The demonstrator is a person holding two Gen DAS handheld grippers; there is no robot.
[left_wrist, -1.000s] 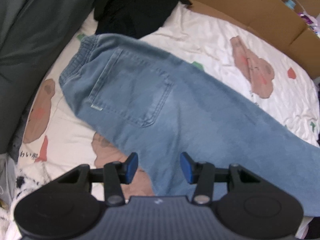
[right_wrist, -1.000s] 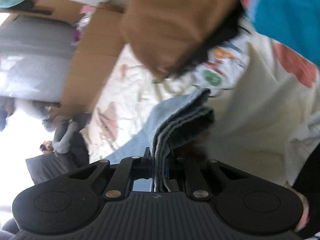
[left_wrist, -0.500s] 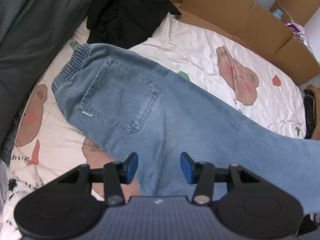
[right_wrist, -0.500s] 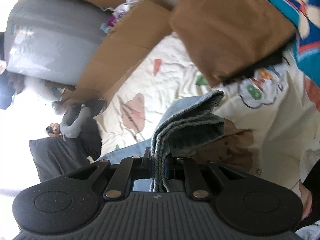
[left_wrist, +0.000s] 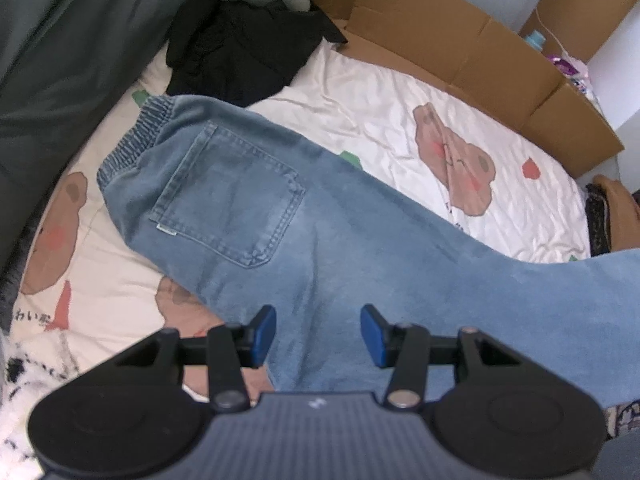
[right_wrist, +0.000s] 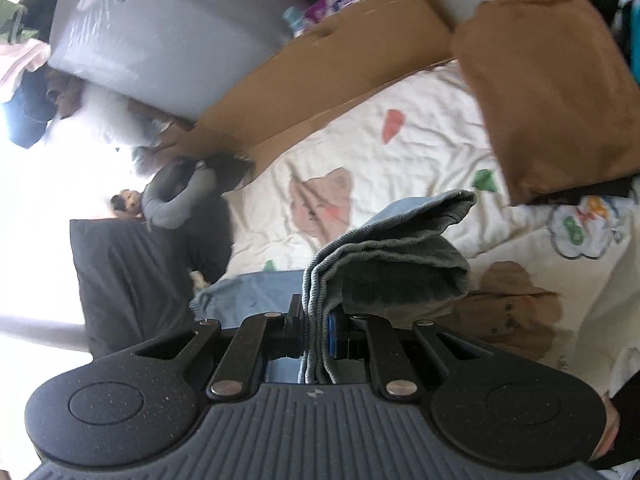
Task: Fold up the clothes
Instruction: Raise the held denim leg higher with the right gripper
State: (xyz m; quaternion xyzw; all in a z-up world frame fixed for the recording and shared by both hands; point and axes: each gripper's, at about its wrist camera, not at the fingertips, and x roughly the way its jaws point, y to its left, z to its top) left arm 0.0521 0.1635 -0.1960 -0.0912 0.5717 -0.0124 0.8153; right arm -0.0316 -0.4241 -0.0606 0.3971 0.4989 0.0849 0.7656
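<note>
Left wrist view first: my left tongs (left_wrist: 318, 334) are wide open, blue pads apart with nothing between them, hovering over the thigh part of the jeans (left_wrist: 320, 232). The jeans are spread across the bed sheet (left_wrist: 380, 96), which is cream with bear prints, back pocket (left_wrist: 230, 194) facing up and the elastic waistband (left_wrist: 134, 142) toward the far left. A black garment (left_wrist: 244, 52) is bunched just past the waistband, touching or overlapping it, can't tell which. Flattened cardboard (left_wrist: 460, 40) runs along the far edge of the bed, and a dark grey blanket (left_wrist: 68, 48) sits along the left side. The leg end of the jeans lifts off the sheet toward the right edge of the frame.

Right wrist view is tilted sideways. My right tongs (right_wrist: 316, 332) are clamped tight on the stacked leg hems (right_wrist: 384, 256) of the jeans, several denim layers pinched between the pads and flopping forward past them. A folded brown garment (right_wrist: 548, 88) lies on the sheet beyond, clear of the denim. Bit blurry on this side, so finer detail is hard to make out.
</note>
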